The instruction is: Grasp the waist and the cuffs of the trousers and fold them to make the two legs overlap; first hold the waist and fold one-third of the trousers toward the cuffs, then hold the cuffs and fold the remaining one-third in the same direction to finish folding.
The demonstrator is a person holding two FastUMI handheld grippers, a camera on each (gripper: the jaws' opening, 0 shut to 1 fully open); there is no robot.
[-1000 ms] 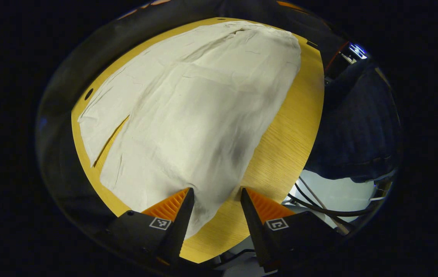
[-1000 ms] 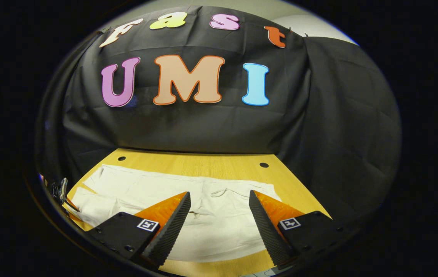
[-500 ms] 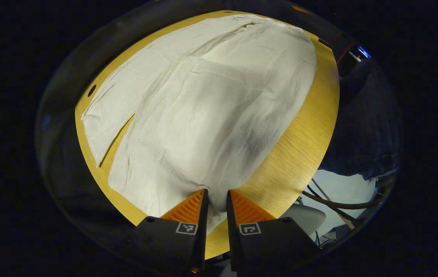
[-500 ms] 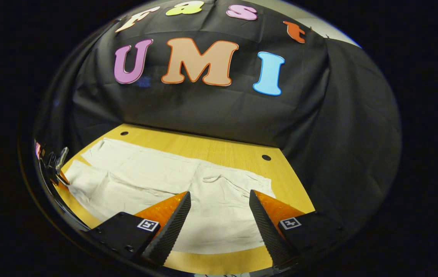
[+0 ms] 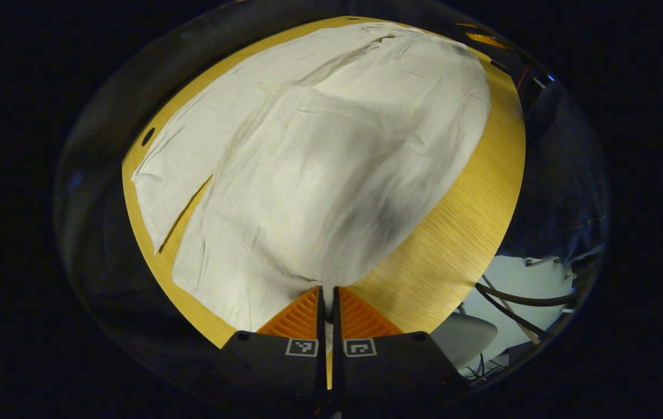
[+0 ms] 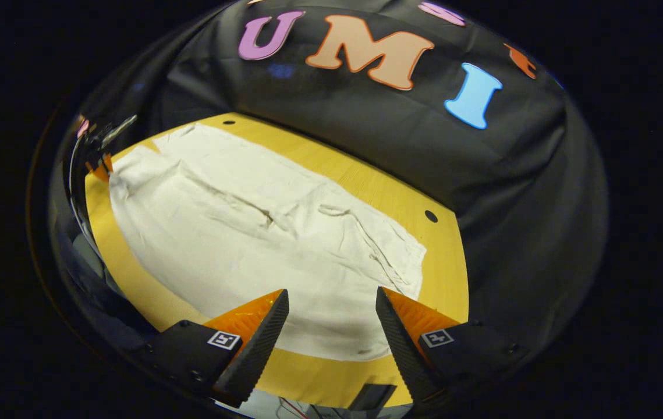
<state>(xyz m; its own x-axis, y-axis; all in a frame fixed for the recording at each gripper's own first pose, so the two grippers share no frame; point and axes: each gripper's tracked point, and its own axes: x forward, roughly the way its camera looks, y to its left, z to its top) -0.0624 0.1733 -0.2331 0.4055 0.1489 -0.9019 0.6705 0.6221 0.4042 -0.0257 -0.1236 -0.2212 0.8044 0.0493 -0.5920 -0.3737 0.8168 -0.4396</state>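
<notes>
Cream-white trousers lie spread on the yellow wooden table, the two legs side by side with a narrow gap between them at the left. My left gripper is shut on the near leg's cuff edge, and the cloth bunches up into its fingers. In the right gripper view the trousers stretch away from the waist, which lies nearest. My right gripper hangs open above the waist's near edge, touching nothing. The left gripper shows small at the far cuff end.
The table has small round holes near its far edge. The black cloth wall rises right behind it. Past the table's near side are cables and a chair, and a person's dark clothing.
My left gripper went from wide open to shut on the cuff edge. My right gripper stayed open and tilted down, bringing more of the trousers and the waist into view.
</notes>
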